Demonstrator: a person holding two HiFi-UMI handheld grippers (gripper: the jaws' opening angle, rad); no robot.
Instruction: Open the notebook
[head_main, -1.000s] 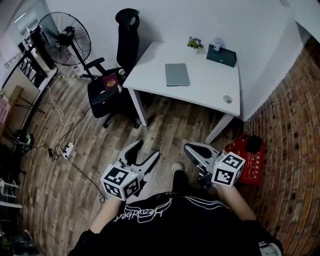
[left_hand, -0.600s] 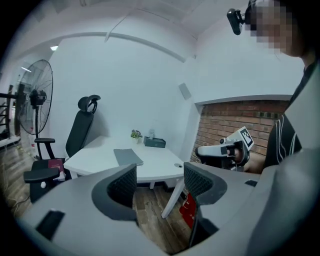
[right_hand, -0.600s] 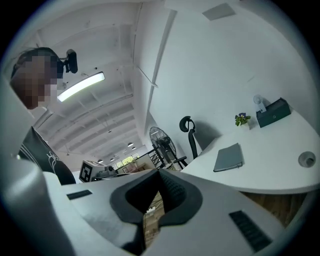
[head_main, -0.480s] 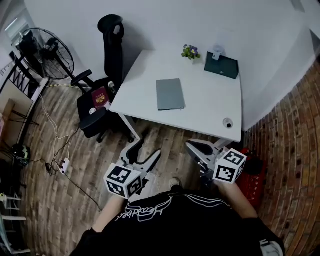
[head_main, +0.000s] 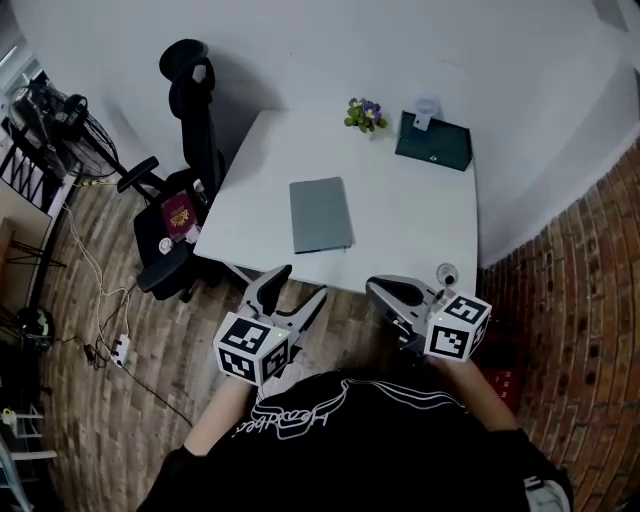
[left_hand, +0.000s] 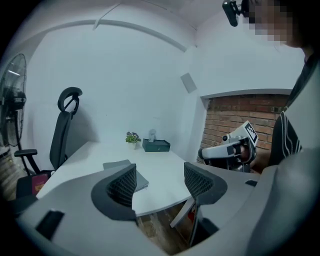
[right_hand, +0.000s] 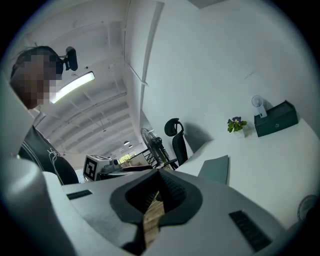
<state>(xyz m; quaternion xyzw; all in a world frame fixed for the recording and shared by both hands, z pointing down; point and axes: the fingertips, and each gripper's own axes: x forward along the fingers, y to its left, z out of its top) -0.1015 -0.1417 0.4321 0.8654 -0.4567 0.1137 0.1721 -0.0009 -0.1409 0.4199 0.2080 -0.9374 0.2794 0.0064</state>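
Notebook (head_main: 320, 215) lies closed at frame centre on the desk (head_main: 420, 230); left gripper (head_main: 300, 283), lower left, gapes wide, empty; right gripper (head_main: 374, 290), lower right, is pressed together, empty.

- An office — a white counter (head_main: 400, 240) stands just ahead of the left tongs (head_main: 299, 284) and right tongs (head_main: 378, 291).
- A black swivel chair (head_main: 195, 125) and a pedestal fan (left_hand: 12, 95) stand beyond the left tongs.
- A strip light (right_hand: 75, 86) hangs overhead.

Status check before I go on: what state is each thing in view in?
notebook: closed, flat on the white table.
left gripper: jaws apart, nothing between them.
right gripper: jaws together, holding nothing.
potted plant: upright at the table's far edge.
office chair: red book on its seat.
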